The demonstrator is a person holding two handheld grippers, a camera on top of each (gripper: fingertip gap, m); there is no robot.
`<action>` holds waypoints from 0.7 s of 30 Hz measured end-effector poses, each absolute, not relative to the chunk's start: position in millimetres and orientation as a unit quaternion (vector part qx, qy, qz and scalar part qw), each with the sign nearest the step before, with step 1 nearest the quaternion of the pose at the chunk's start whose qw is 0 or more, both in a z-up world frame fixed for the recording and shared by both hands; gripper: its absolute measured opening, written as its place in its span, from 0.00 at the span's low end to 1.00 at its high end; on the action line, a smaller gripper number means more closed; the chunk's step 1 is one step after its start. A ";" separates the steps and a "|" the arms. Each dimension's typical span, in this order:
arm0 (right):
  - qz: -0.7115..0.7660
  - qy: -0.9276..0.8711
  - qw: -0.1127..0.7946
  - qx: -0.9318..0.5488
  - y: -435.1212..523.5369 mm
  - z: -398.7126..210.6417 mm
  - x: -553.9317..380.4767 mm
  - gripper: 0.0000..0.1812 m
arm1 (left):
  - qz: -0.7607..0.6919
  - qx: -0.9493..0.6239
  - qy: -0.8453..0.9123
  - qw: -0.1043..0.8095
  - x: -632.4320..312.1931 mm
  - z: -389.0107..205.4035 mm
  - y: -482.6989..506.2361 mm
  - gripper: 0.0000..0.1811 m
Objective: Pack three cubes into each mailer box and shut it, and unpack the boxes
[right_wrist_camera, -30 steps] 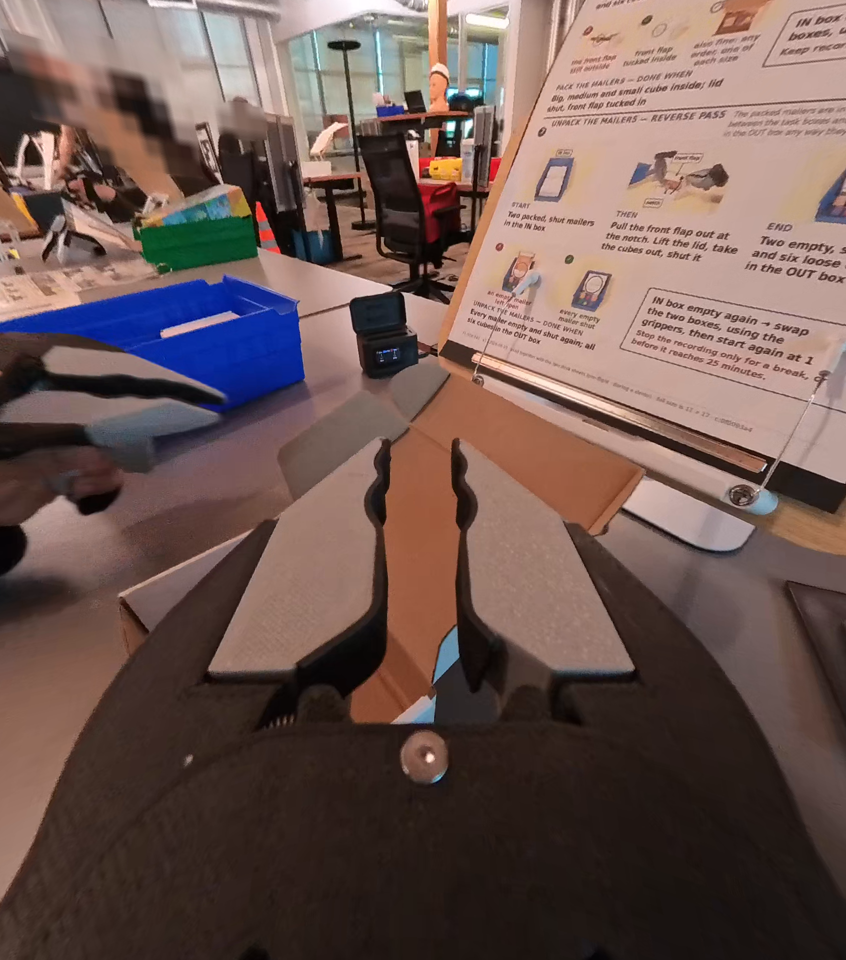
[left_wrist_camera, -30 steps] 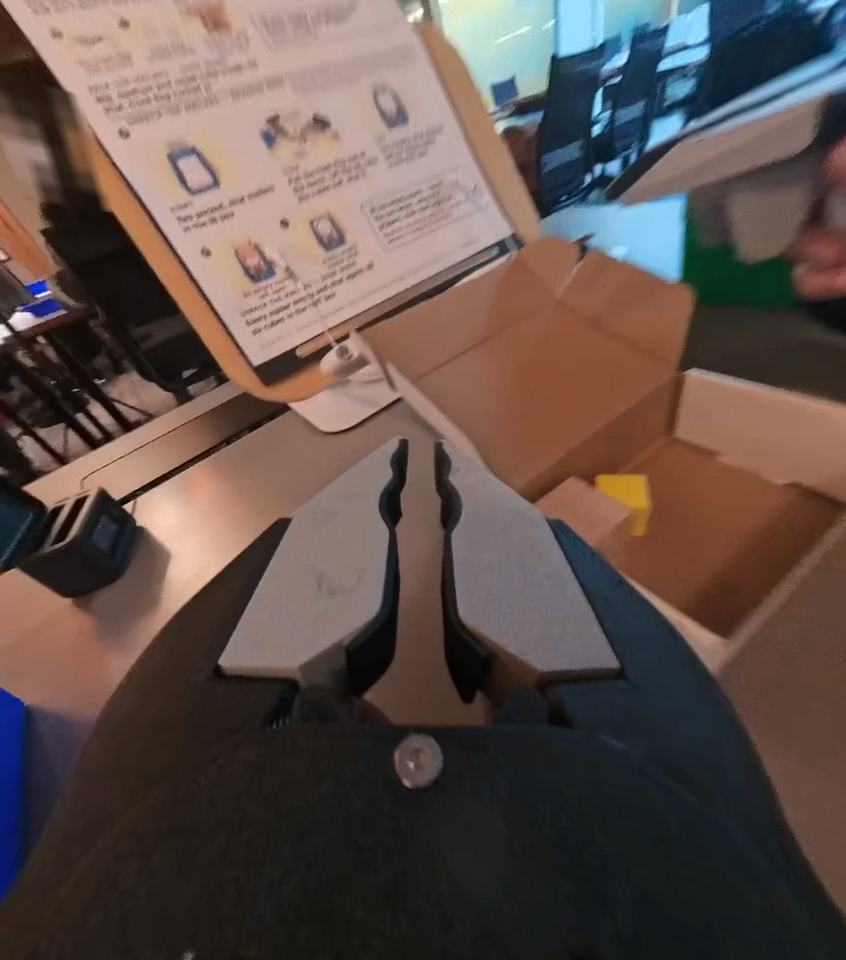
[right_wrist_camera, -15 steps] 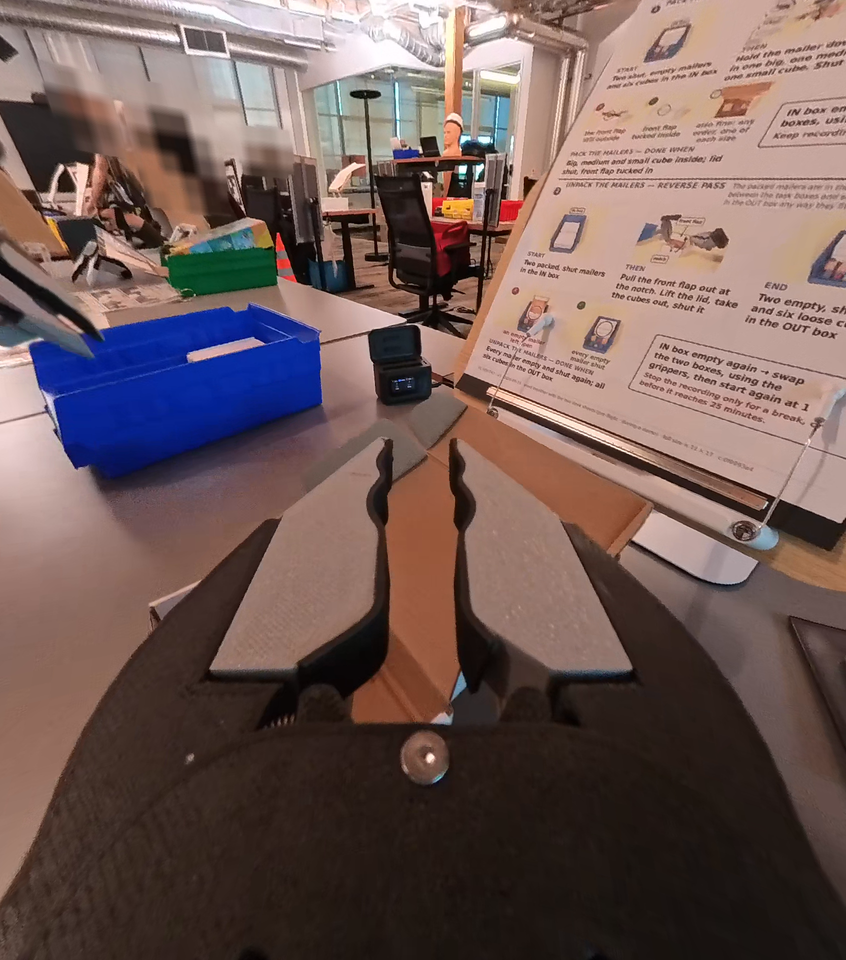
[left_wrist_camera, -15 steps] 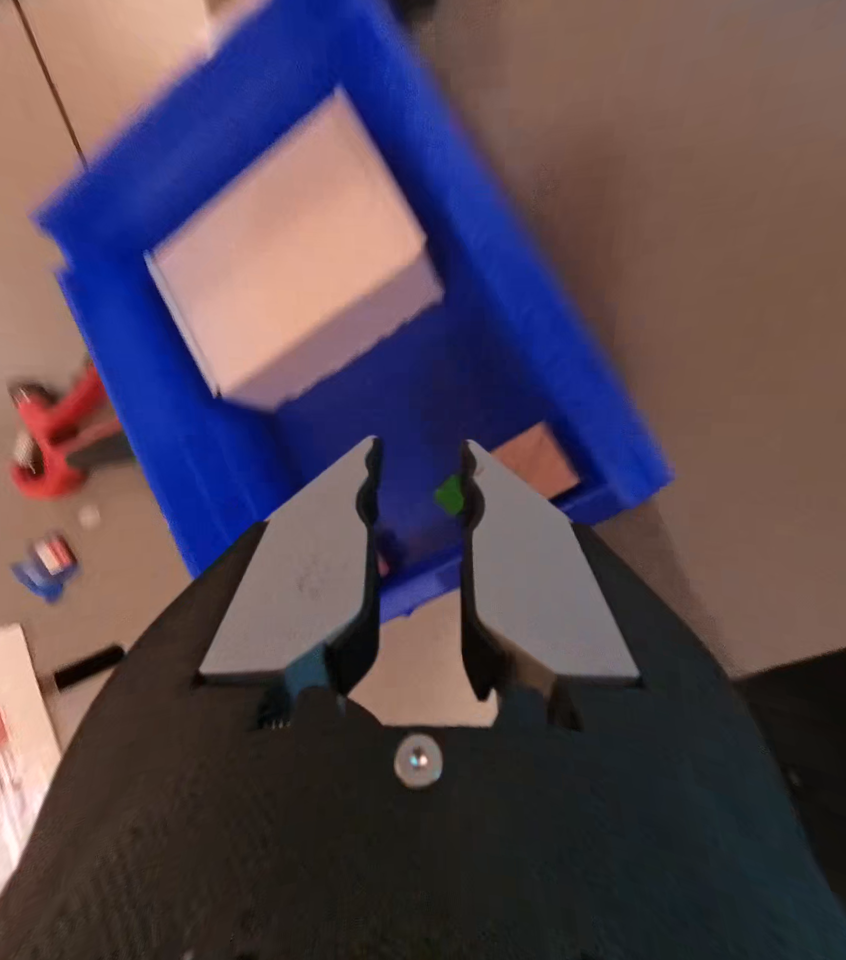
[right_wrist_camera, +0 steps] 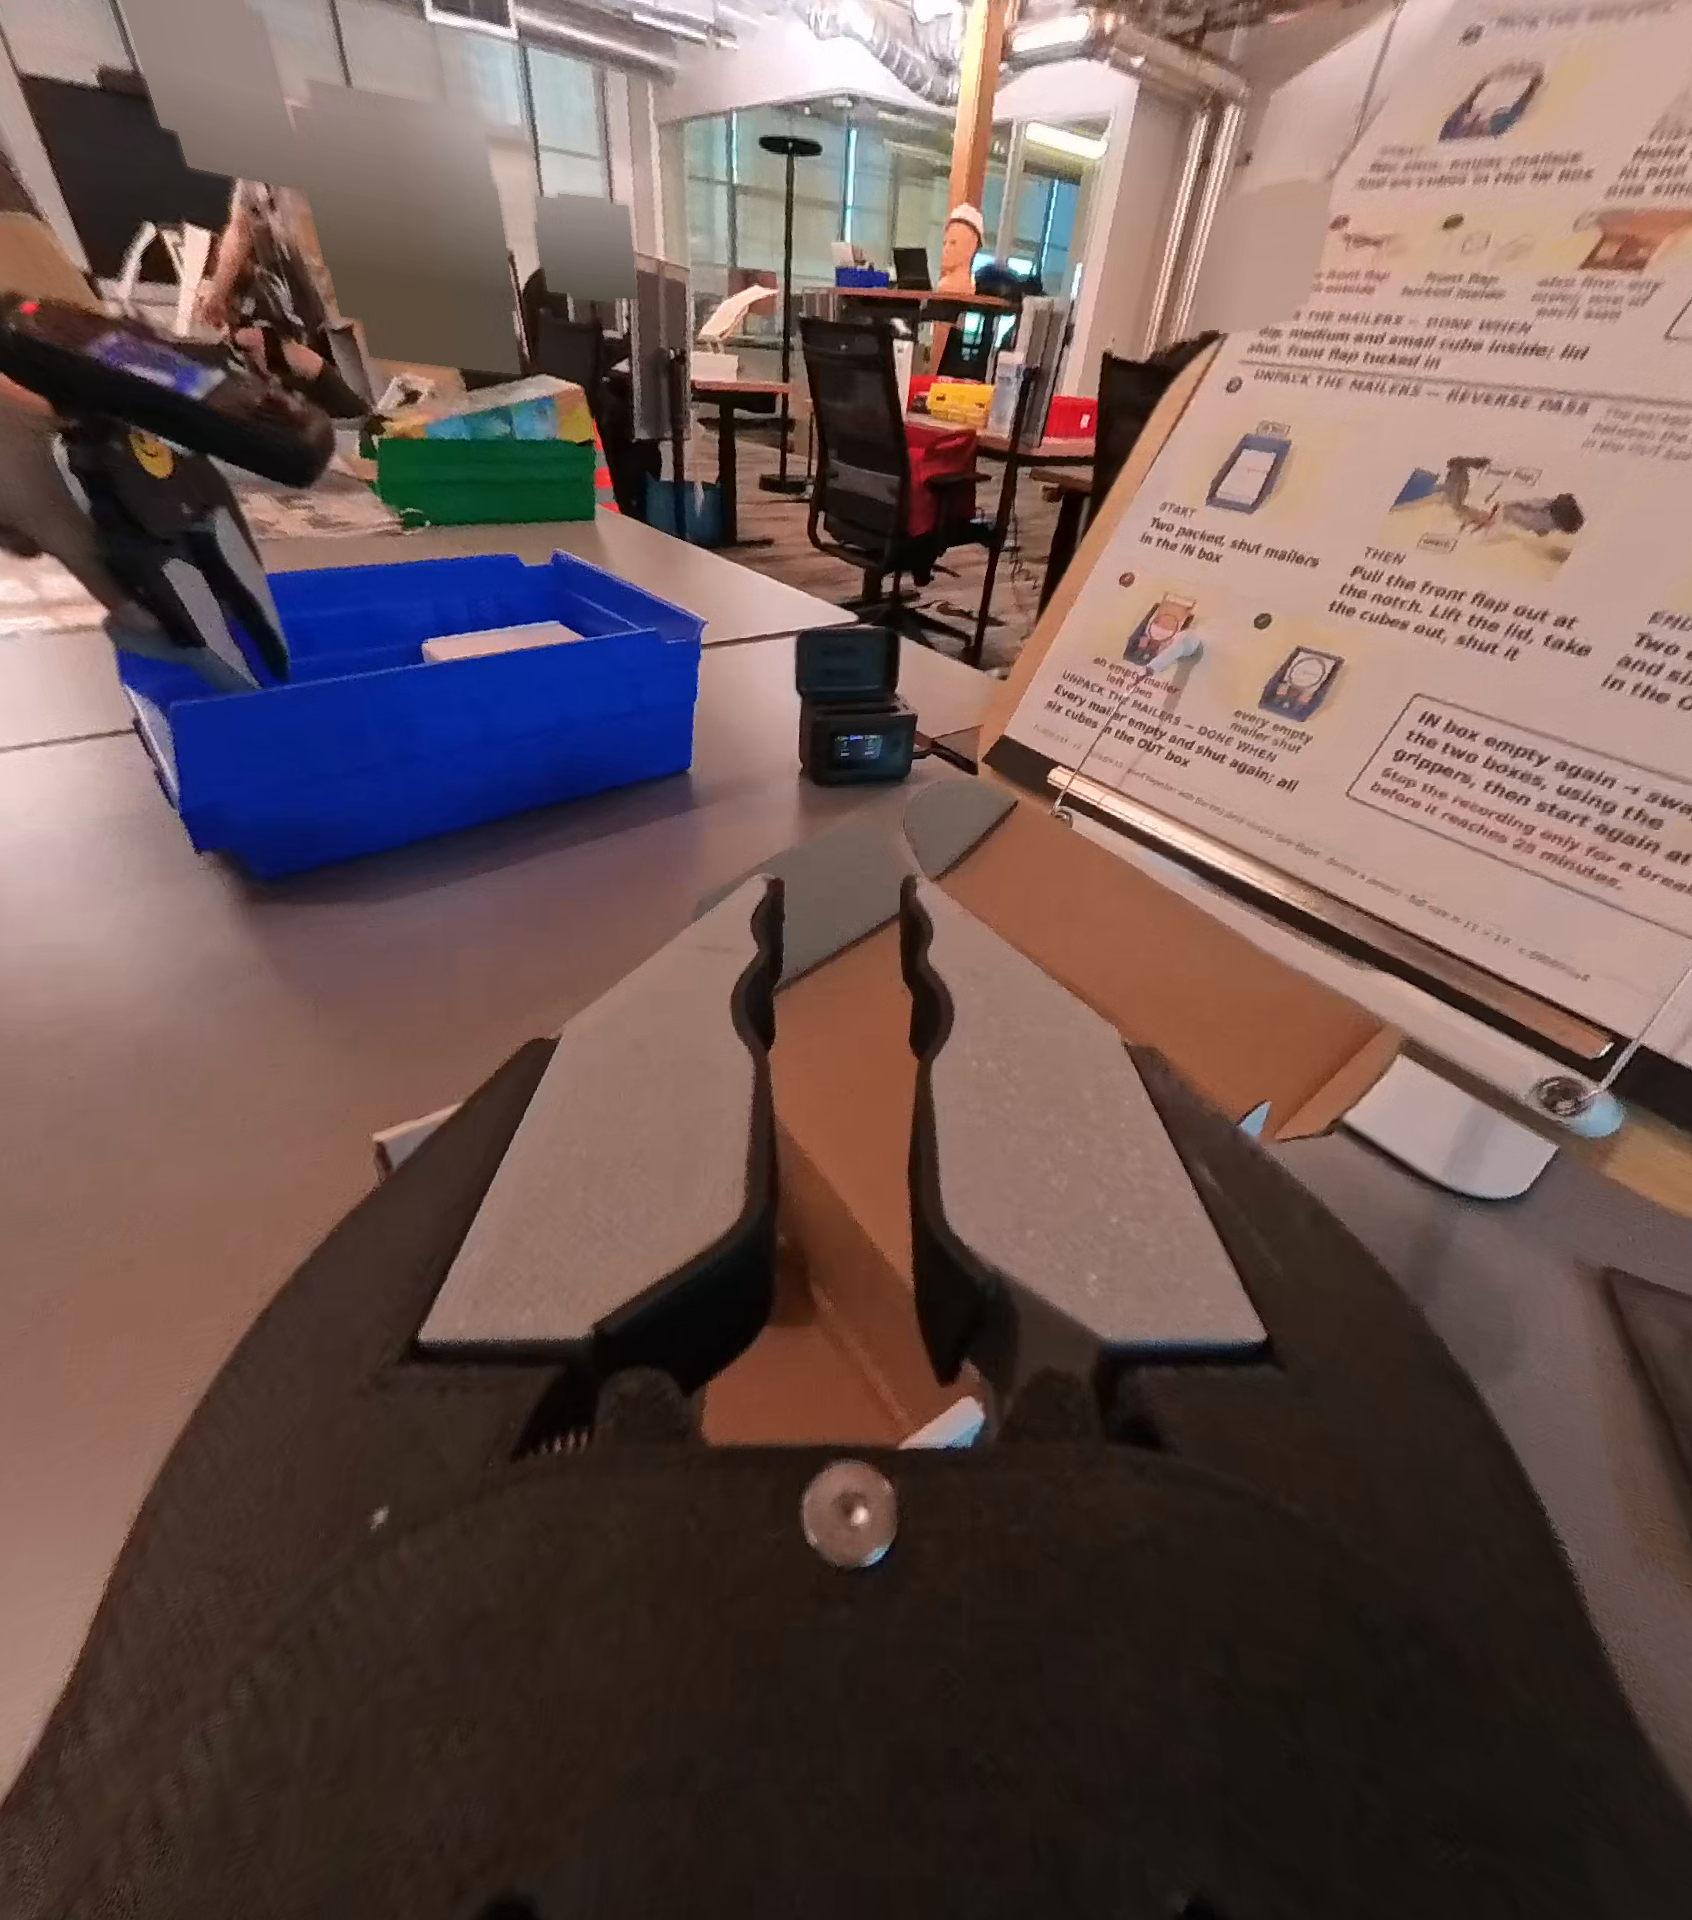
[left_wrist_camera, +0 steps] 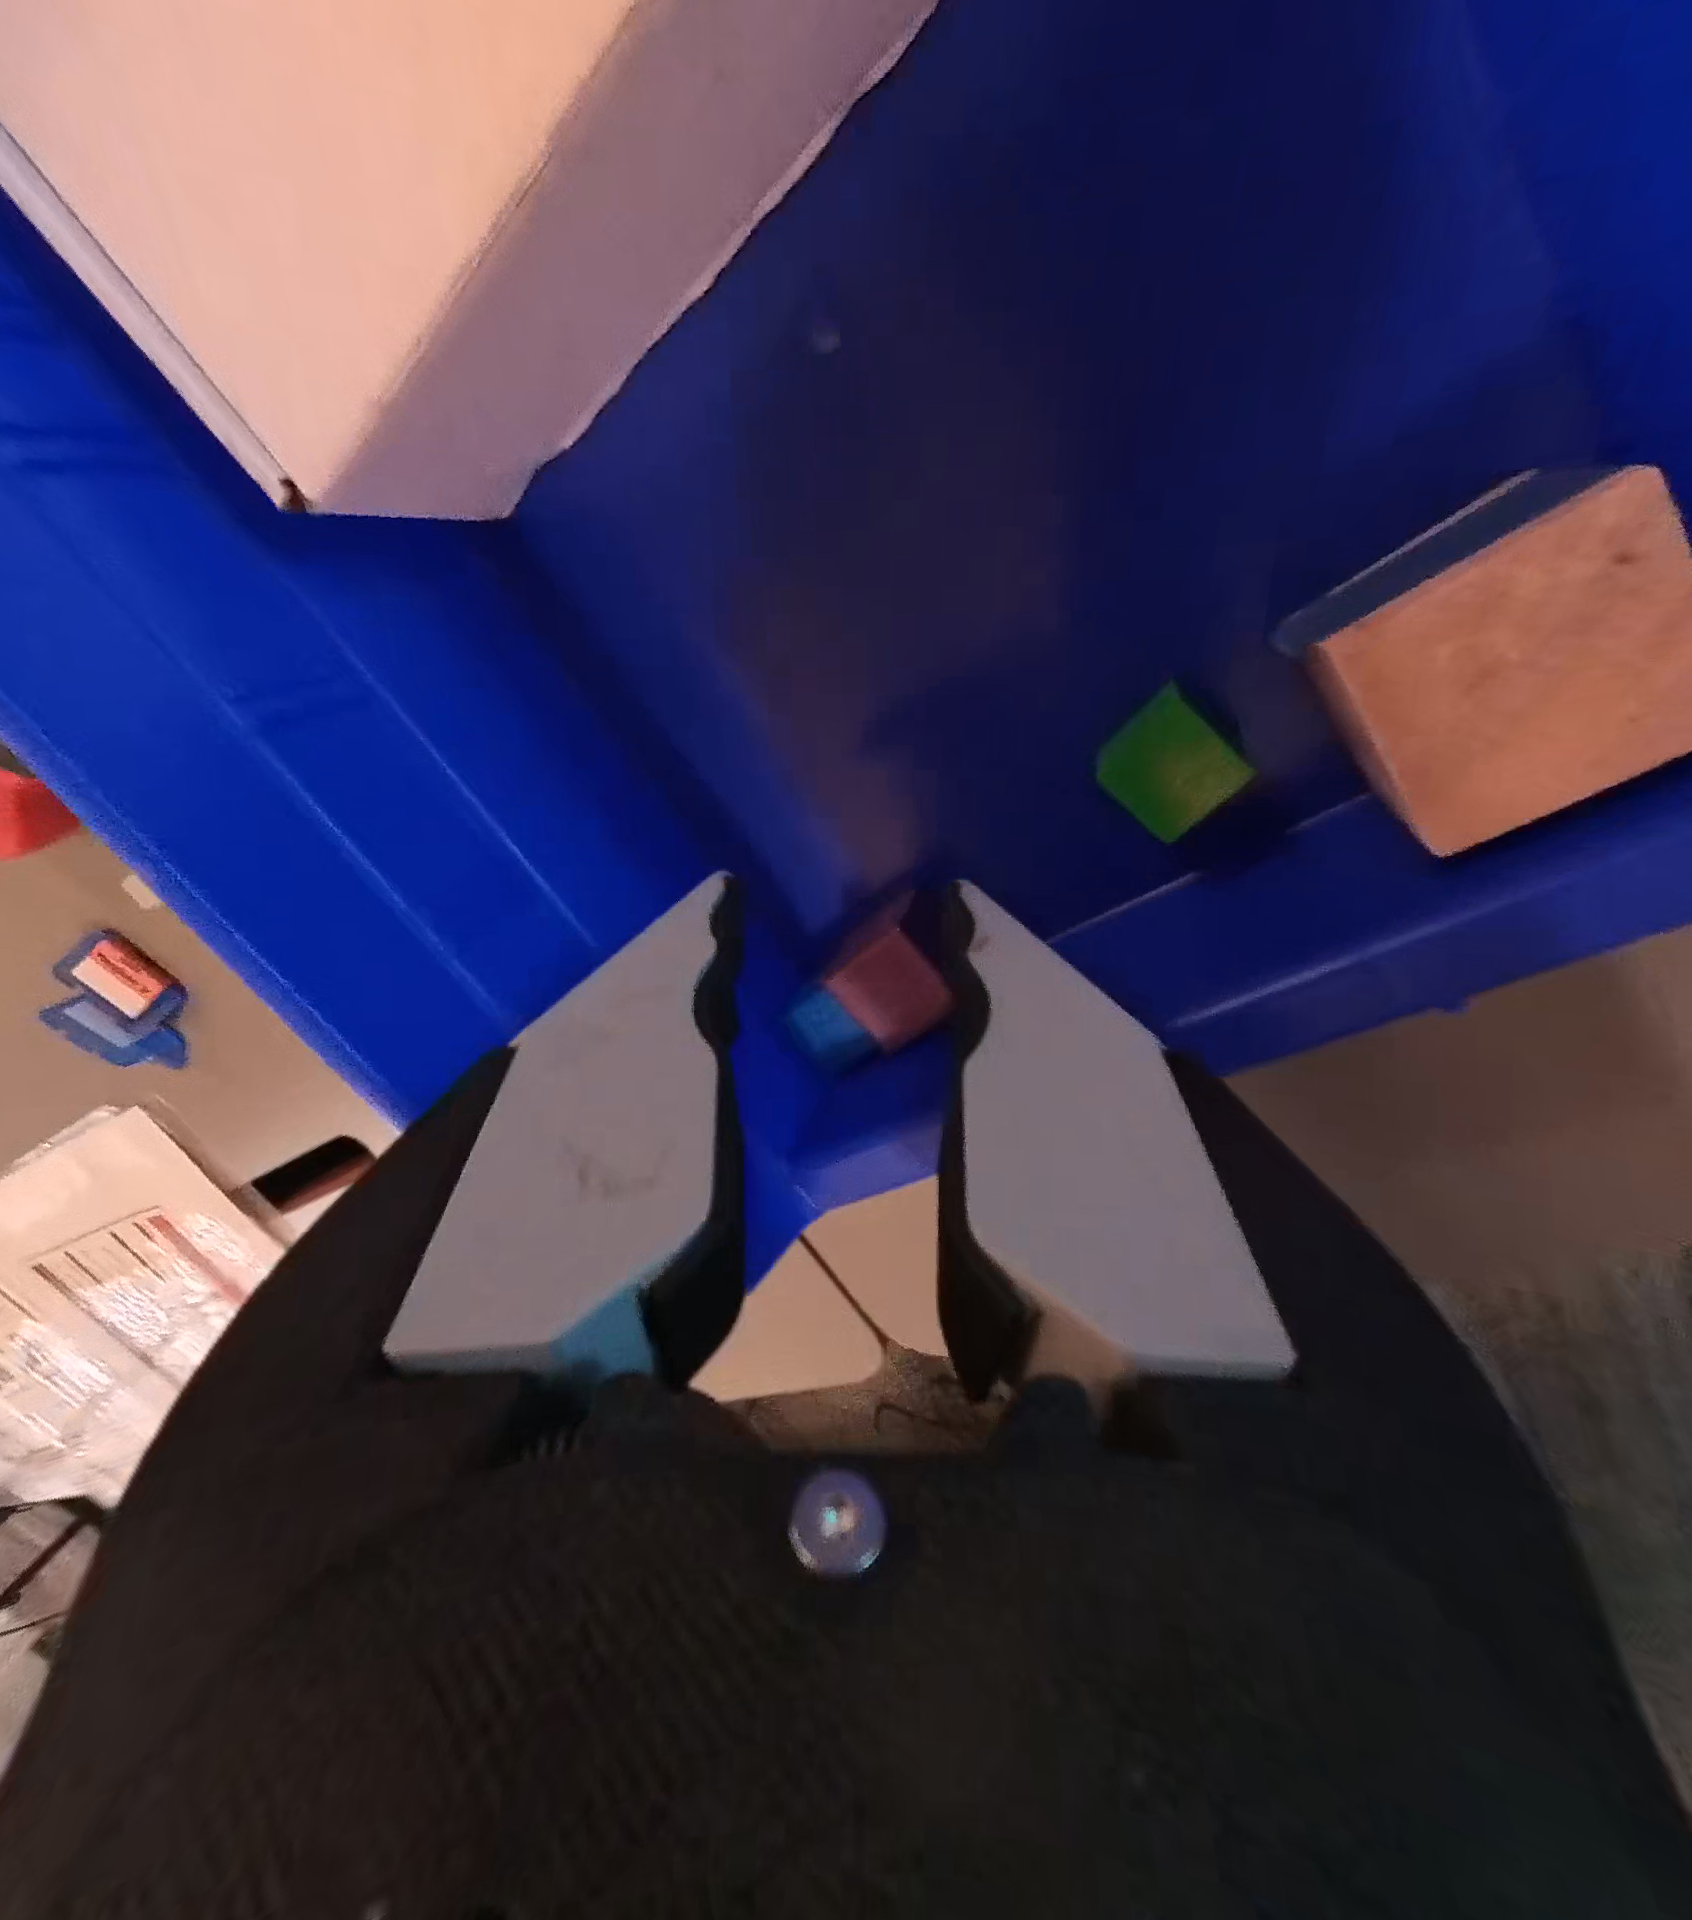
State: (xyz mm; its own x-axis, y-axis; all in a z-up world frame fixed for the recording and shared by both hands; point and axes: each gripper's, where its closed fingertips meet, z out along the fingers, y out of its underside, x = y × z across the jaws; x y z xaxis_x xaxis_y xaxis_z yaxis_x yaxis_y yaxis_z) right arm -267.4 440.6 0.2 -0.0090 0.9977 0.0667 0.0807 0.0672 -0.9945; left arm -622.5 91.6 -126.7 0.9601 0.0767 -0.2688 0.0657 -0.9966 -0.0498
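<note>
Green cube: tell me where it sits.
In the left wrist view, the green cube lies in the blue bin, right of centre, between the wooden cube and the pink cube.

Our left wrist view looks steeply down, close into the blue bin (left_wrist_camera: 1444, 312). Our right wrist view faces level across the table (right_wrist_camera: 146, 1039); both share that bin (right_wrist_camera: 426, 738), upper left.

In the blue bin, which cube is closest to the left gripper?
The small pink cube, framed by the left gripper tips; the green cube and large wooden cube lie farther right.
</note>
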 end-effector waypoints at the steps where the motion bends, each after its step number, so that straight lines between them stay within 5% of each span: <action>1: 0.455 -0.541 0.505 -0.496 440.4 -0.4 -266.7 0.11 | 0.138 -0.990 -0.028 0.013 -625.0 -128.1 90.8 0.20; 16: 0.466 -0.544 0.504 -0.483 435.3 -2.5 -264.5 0.10 | 0.127 -0.962 0.072 -0.229 -632.2 -142.5 41.6 0.16; 21: 0.455 -0.553 0.502 -0.485 434.8 -10.9 -266.7 0.10 | 0.123 -0.966 0.082 -0.213 -632.2 -149.1 54.8 0.01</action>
